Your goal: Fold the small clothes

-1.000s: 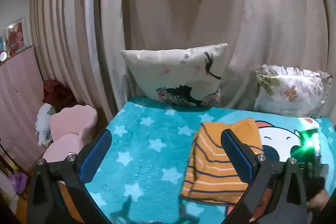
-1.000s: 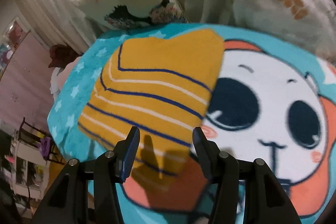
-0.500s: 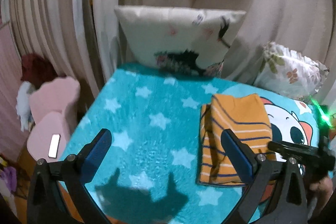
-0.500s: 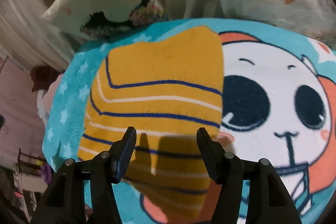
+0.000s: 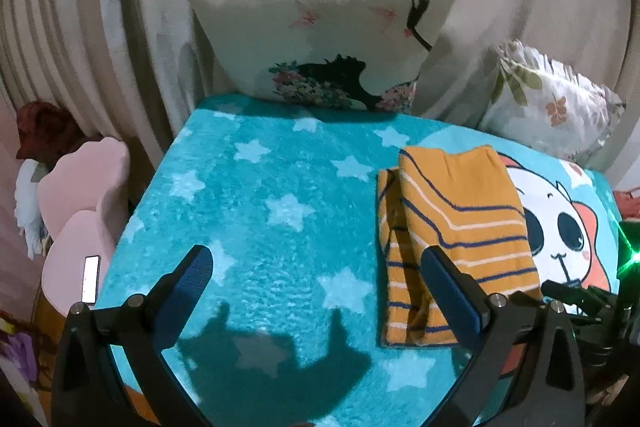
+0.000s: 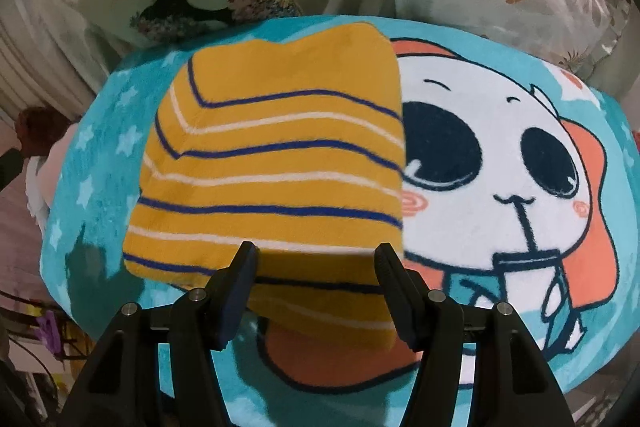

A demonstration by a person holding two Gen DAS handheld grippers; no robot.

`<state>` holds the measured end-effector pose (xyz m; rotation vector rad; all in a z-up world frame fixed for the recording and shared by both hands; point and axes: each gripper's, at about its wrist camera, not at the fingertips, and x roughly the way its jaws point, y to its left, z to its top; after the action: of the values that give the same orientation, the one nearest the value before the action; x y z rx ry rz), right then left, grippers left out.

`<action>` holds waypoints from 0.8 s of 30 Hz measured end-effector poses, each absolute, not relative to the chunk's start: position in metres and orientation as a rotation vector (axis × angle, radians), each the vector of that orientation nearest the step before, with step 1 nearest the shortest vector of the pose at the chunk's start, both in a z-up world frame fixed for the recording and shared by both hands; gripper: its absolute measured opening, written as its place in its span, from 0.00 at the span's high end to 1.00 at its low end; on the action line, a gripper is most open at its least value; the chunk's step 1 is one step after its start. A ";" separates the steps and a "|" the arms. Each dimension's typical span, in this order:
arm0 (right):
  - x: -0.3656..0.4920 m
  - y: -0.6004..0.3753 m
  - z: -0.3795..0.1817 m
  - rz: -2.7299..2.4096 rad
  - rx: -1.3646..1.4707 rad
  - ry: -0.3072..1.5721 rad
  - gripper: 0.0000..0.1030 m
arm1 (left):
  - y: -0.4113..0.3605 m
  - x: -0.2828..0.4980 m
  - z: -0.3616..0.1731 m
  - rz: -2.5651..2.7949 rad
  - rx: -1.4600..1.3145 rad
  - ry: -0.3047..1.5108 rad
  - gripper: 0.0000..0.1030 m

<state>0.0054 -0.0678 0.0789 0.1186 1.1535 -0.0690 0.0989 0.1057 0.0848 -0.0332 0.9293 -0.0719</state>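
A folded orange garment (image 5: 460, 211) with blue and white stripes lies flat on the teal blanket (image 5: 260, 207), beside its printed panda face. My left gripper (image 5: 316, 267) stands open above the starry part of the blanket, left of the garment, with nothing between its fingers. In the right wrist view the same garment (image 6: 280, 155) fills the middle. My right gripper (image 6: 316, 255) hangs open over the garment's near edge. The cloth passes under the gap, and the pads do not press on it.
A white cushion with a black print (image 5: 320, 39) and a leaf-patterned cushion (image 5: 552, 107) lean on the curtain behind the bed. A pink chair (image 5: 80, 195) with a white phone (image 5: 90, 279) on it stands left of the bed's edge.
The left gripper has sunk and tipped down toward the blanket. The right gripper's jaws have widened, and it has moved over the garment's near edge.
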 end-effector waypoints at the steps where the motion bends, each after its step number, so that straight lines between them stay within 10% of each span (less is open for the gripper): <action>1: 0.005 -0.064 0.079 -0.065 0.108 1.154 0.37 | 0.105 0.099 0.082 -0.079 -0.031 0.939 0.00; 24: -0.013 -0.029 0.062 -0.076 0.064 1.199 0.33 | 0.116 0.082 0.053 -0.109 -0.020 1.045 0.00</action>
<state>-0.0129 -0.0295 0.0618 0.0645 1.1993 -0.0757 0.0820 0.1156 0.0528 -0.0202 1.0454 -0.1087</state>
